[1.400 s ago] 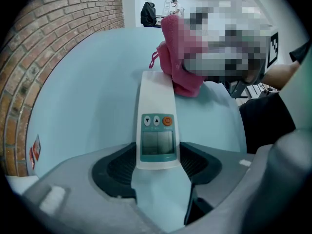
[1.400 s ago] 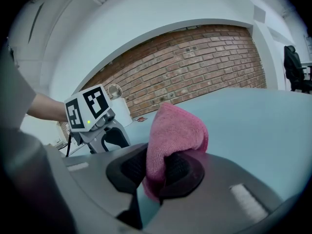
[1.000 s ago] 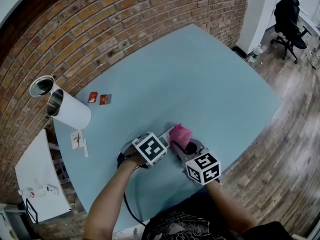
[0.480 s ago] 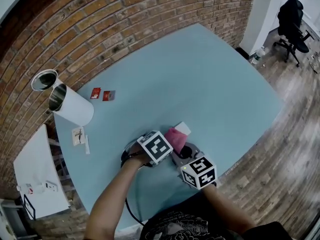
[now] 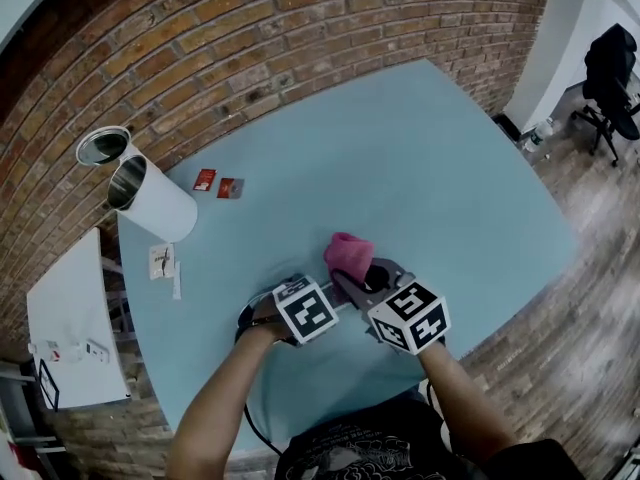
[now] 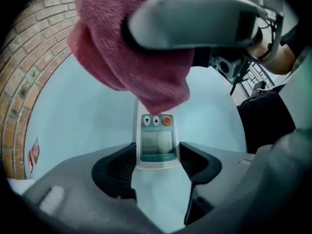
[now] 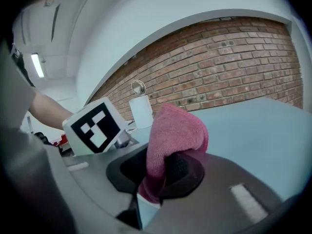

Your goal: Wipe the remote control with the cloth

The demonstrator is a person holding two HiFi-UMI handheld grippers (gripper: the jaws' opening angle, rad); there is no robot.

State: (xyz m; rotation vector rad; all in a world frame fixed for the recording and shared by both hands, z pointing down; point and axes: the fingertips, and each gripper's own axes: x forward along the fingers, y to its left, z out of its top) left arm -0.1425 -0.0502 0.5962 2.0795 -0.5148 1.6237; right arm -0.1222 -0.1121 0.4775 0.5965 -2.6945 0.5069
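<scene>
At the light-blue table's [image 5: 430, 168] near edge, the right gripper's [image 7: 163, 172] jaws clenched the bunched pink cloth [image 7: 175, 130]. The left gripper's [image 6: 157, 152] jaws, pointing steeply down, clamped the sides of the white remote control [image 6: 157, 141], whose far end lay beneath the cloth.

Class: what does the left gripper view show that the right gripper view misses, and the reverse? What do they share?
Only the left gripper view shows the remote control, with its orange button, clamped in the left gripper. Only the right gripper view shows the white container and the left gripper's marker cube. Both show the right gripper holding the cloth, the table and the brick wall.
</scene>
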